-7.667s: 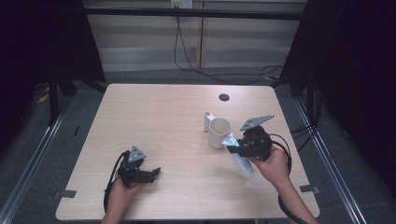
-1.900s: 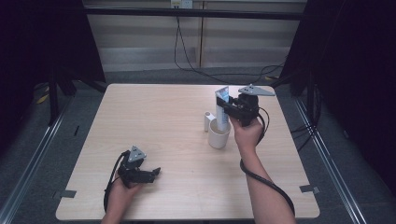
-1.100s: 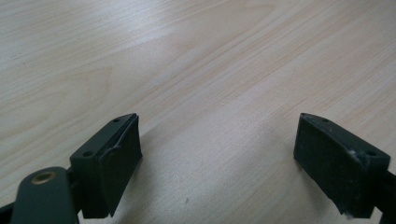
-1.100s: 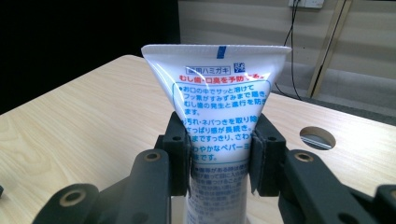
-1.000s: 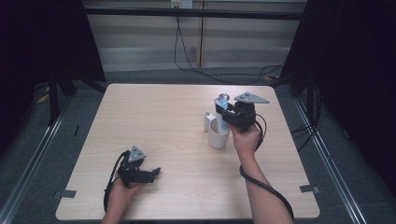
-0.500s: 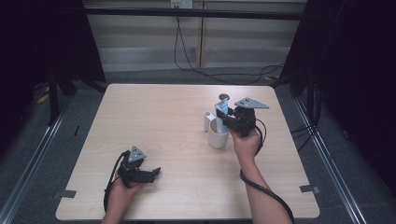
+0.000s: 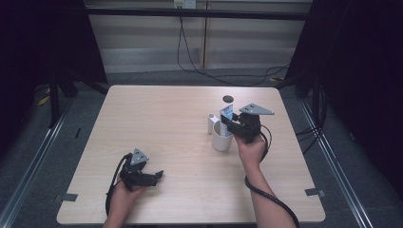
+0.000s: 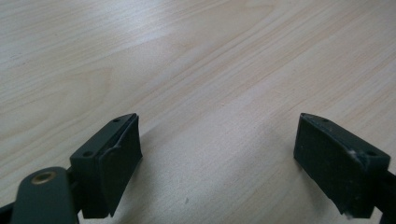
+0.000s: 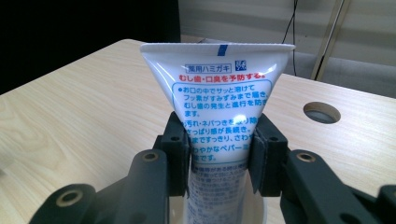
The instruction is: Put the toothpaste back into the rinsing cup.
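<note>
Right gripper view: we clamp the toothpaste tube [image 9: 219, 98] upright, crimped end at twelve o'clock, cap end inside the white cup [image 7: 221, 137]; our left gripper [image 7: 153, 175] rests open, well apart.

The tube [image 9: 218, 88] stands in the cup [image 7: 220, 138] — a small bottle [image 7: 211, 124] just left.

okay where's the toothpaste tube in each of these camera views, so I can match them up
High view: the toothpaste tube stands right of centre, held by the right gripper, its lower end in the white cup.
Left gripper view: not in this picture; open jaws over bare table.
Right gripper view: the tube is at centre, crimped end up, clamped between the jaws.
Shared landmark: the round hole in the tabletop, at right in the right gripper view.
</note>
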The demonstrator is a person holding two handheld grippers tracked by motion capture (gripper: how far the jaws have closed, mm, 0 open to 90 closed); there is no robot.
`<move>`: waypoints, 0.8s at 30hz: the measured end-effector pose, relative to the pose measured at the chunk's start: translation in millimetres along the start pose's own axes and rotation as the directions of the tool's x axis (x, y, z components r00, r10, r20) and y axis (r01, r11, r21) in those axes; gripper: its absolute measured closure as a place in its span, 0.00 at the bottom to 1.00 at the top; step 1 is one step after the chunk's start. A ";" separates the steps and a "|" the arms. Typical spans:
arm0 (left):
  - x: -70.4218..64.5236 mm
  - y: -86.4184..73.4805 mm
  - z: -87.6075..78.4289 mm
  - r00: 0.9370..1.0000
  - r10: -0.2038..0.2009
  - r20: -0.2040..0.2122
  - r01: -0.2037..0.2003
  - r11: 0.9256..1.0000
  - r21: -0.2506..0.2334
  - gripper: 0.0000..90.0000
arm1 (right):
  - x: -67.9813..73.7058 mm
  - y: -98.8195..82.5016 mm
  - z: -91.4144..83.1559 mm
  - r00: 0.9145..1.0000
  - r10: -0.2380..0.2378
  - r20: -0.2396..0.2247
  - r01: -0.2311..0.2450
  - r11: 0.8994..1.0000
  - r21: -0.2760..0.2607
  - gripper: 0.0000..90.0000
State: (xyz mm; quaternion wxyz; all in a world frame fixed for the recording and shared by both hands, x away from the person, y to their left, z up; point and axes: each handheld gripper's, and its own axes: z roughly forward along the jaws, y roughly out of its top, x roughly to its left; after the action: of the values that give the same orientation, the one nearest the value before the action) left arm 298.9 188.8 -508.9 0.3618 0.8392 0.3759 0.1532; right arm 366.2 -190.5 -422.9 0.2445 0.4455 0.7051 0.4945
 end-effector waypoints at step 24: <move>0.0 0.0 0.0 1.000 0.000 0.000 0.000 1.000 0.000 0.16 | 2.1 -10.4 -0.5 1.000 -0.012 0.002 0.012 1.000 0.025 0.70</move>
State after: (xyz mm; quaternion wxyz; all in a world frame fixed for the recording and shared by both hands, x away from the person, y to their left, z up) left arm 298.9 188.8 -508.9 0.3618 0.8392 0.3759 0.1532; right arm 360.8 -190.2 -432.0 0.2428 0.4450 0.7135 0.4837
